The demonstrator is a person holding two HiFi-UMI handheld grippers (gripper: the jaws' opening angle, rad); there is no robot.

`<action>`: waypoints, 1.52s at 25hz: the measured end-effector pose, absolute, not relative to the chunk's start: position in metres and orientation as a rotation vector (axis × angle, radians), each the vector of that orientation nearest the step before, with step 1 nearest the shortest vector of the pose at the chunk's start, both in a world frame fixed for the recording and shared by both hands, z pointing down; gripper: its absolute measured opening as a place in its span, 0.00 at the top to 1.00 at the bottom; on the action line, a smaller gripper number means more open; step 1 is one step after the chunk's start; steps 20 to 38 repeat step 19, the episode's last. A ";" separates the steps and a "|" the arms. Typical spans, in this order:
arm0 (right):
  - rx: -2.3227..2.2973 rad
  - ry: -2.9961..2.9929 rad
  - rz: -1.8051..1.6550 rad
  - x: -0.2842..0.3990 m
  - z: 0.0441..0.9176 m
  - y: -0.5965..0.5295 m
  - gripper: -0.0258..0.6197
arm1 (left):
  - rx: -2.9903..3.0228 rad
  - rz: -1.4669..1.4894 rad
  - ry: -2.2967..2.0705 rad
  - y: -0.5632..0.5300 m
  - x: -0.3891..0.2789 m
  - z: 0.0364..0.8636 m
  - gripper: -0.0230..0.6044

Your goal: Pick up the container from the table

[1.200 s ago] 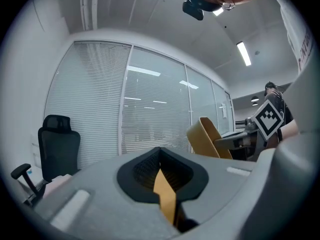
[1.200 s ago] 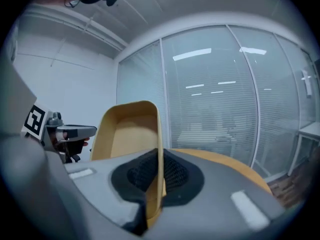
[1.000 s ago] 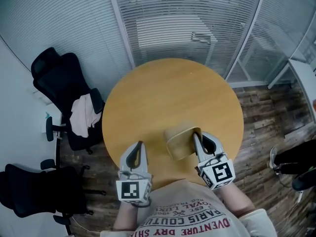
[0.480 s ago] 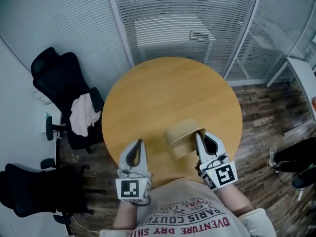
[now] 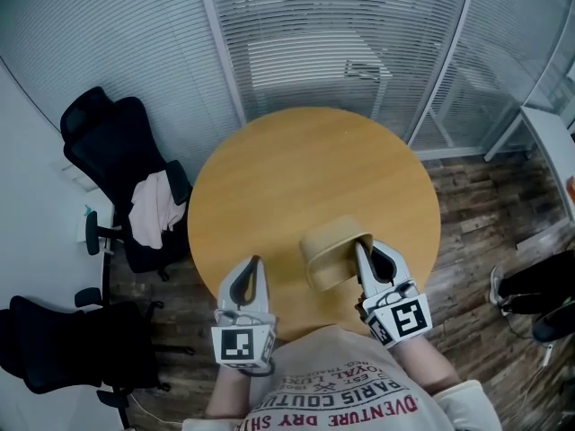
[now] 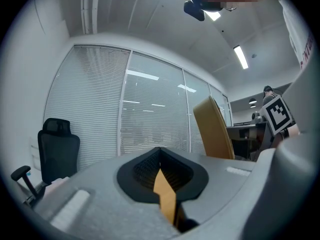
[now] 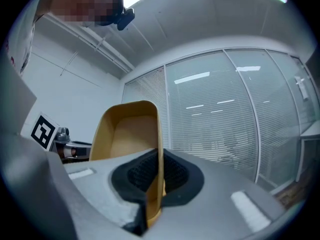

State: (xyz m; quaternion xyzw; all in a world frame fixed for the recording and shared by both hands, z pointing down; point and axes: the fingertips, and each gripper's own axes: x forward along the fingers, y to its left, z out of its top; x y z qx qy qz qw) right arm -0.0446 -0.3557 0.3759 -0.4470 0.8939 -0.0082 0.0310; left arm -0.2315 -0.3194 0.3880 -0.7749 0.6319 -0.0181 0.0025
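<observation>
So, off the counter's [image 5: 305,169] far-left edge stands a black office chair [image 5: 117,151] w/ a pale cloth [image 5: 151,209] on the seat. The left gripper [image 5: 251,268] is over the counter's near edge, left of centre, jaws together w/ nothing held; only a tan sliver shows thru the gap. Next, the tan container [image 5: 331,250] is by the near edge, right of centre; can't tell if it touches the counter. The right gripper [image 5: 359,250] is clamped on the container's right-hand wall, thin rim pinched btwn the black pads [image 7: 132,176], hollow inside showing left of that wall.
</observation>
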 end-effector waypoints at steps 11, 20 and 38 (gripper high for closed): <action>-1.398 2.764 -0.043 -0.049 0.380 -0.349 0.95 | -2.435 -0.056 1.990 -0.311 -0.237 0.388 0.95; -1.407 2.781 -0.035 -0.049 0.382 -0.344 0.95 | -2.440 -0.059 1.987 -0.304 -0.234 0.388 0.95; -1.407 2.781 -0.035 -0.049 0.382 -0.344 0.95 | -2.440 -0.059 1.987 -0.304 -0.234 0.388 0.95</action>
